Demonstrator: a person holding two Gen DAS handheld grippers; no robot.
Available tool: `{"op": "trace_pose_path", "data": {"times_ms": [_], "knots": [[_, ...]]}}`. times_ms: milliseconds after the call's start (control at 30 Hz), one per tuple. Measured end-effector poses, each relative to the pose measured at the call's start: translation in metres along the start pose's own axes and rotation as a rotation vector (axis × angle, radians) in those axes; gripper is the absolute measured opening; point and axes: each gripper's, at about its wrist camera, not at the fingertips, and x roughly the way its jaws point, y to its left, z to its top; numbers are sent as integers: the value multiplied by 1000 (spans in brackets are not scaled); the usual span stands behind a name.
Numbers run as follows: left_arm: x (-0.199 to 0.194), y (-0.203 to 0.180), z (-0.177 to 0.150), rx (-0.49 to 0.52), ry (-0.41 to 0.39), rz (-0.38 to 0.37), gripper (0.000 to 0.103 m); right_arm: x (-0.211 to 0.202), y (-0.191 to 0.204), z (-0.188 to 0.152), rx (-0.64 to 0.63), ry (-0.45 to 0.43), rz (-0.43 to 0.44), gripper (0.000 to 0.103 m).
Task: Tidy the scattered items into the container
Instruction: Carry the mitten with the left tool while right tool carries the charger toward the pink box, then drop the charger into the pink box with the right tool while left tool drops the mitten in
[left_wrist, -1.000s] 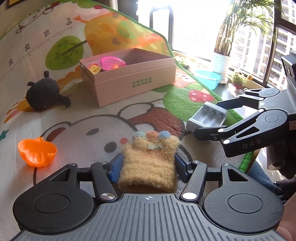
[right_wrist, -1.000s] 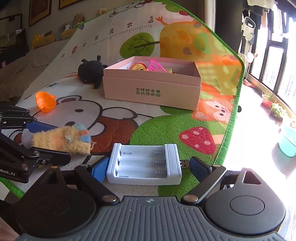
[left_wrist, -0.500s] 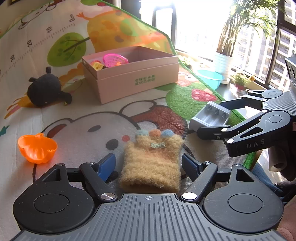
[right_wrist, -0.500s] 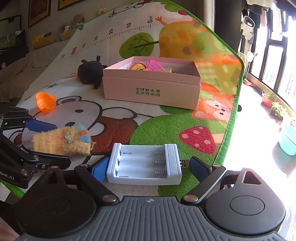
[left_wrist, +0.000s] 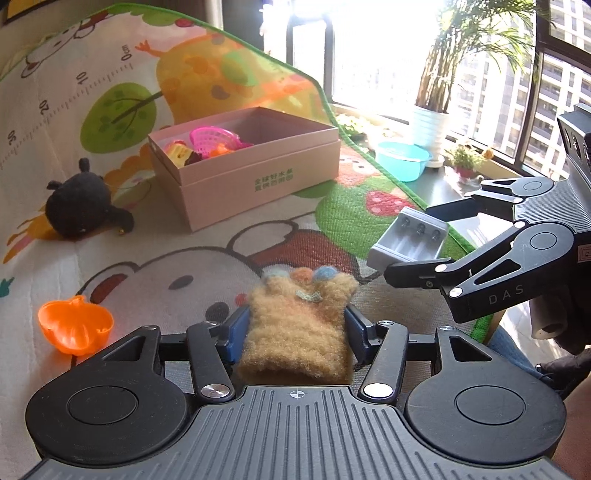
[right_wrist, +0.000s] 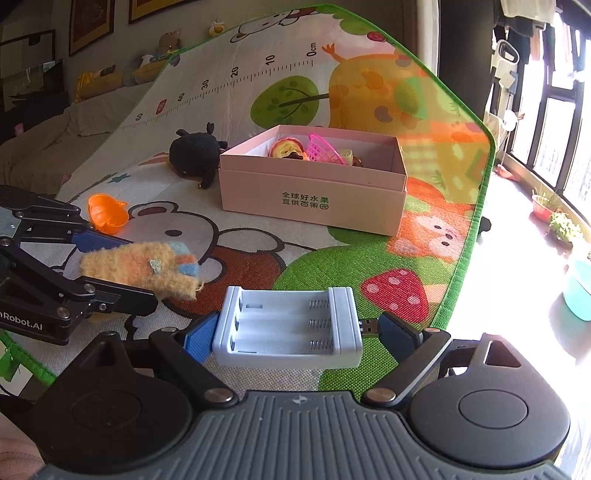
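Fuzzy yellow glove (left_wrist: 295, 328) sits between the blue pads of the left gripper (left_wrist: 295, 328), cuff toward the camera, coloured fingertips pointing away. The left jaws have just been closing and now press both sides of the glove; in the right wrist view the glove (right_wrist: 144, 267) looks raised off the play mat (right_wrist: 369, 266).

White battery charger (right_wrist: 288, 332) lies crosswise in the right gripper (right_wrist: 291, 332), three empty slots facing up, USB plug sticking out on the right. Right jaws stand wide, closed on the charger's two ends; from the left wrist view the charger (left_wrist: 408, 242) hangs clear of the mat.

Pink box (left_wrist: 258, 184) stands open further back on the mat, well apart from both grippers, green print on its front wall. Inside it: a pink plastic basket (right_wrist: 325, 149) and a few small toys, too small to tell.

Black plush toy (left_wrist: 79, 208) lies on the mat just left of the box. Orange plastic cup (left_wrist: 74, 325) lies on its side near the left gripper, on the left.

Behind the mat edge: blue basin (left_wrist: 402, 160), potted plant (left_wrist: 432, 125), bright window.
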Motion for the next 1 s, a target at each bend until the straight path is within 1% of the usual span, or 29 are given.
{"op": "trace_pose_path", "data": {"times_ms": [200, 333, 433, 533, 600, 667, 700, 767, 800, 867, 933, 967, 1000], "knots": [[-7, 1, 24, 62, -48, -13, 59, 0, -6, 11, -25, 14, 25, 91], [4, 11, 49, 84, -83, 0, 59, 1, -31, 38, 26, -34, 14, 91], [20, 24, 74, 84, -120, 16, 59, 4, -56, 73, 70, -93, 11, 91], [37, 36, 100, 93, -168, 29, 59, 17, -76, 116, 97, -145, 28, 91], [50, 43, 118, 107, -201, 47, 59, 31, -84, 146, 97, -185, 40, 91], [65, 50, 137, 115, -230, 72, 60, 51, -91, 172, 102, -222, 32, 91], [74, 54, 145, 119, -243, 77, 63, 62, -96, 182, 118, -238, 48, 92], [91, 62, 160, 117, -257, 87, 67, 86, -107, 198, 178, -230, 89, 95], [100, 67, 166, 119, -245, 77, 75, 97, -111, 202, 211, -220, 79, 95], [111, 74, 170, 120, -205, 39, 85, 110, -115, 204, 233, -205, 62, 95], [106, 78, 166, 117, -204, 41, 89, 115, -113, 199, 239, -193, 49, 95], [97, 80, 159, 119, -214, 39, 95, 117, -111, 195, 239, -184, 43, 95], [87, 83, 152, 116, -223, 36, 95, 118, -108, 192, 239, -173, 37, 95]]}}
